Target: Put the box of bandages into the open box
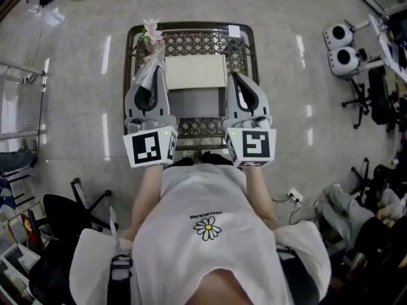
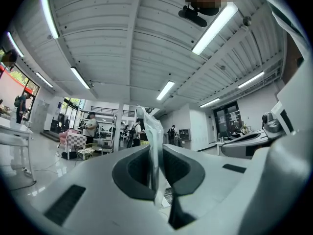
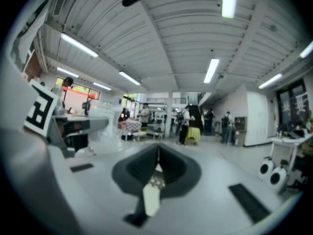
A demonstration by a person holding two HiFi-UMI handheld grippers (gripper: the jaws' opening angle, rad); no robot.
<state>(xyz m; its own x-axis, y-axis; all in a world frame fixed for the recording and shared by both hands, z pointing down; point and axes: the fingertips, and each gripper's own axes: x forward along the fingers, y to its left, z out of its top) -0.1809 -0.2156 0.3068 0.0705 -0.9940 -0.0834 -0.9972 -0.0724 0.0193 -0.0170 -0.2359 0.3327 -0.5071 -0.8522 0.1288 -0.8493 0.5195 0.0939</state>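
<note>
An open box [image 1: 196, 100] lies on a small metal lattice table [image 1: 191, 43], its cream flap folded back and its grey inside showing. I see no box of bandages that I can name for sure; a small white item [image 1: 234, 31] sits at the table's far right corner. My left gripper [image 1: 154, 70] is raised over the table's left side, shut on a strip of clear plastic wrapping [image 2: 150, 126] that sticks up between its jaws [image 2: 155, 153]. My right gripper [image 1: 234, 77] is raised at the box's right side, shut with nothing in it [image 3: 157, 153].
A pink flower [image 1: 151, 32] stands at the table's far left corner. Two white round machines [image 1: 340, 46] and office chairs [image 1: 375, 100] stand to the right, a black chair [image 1: 60, 215] at the lower left, a power strip [image 1: 294, 196] on the floor. People stand far off in the hall.
</note>
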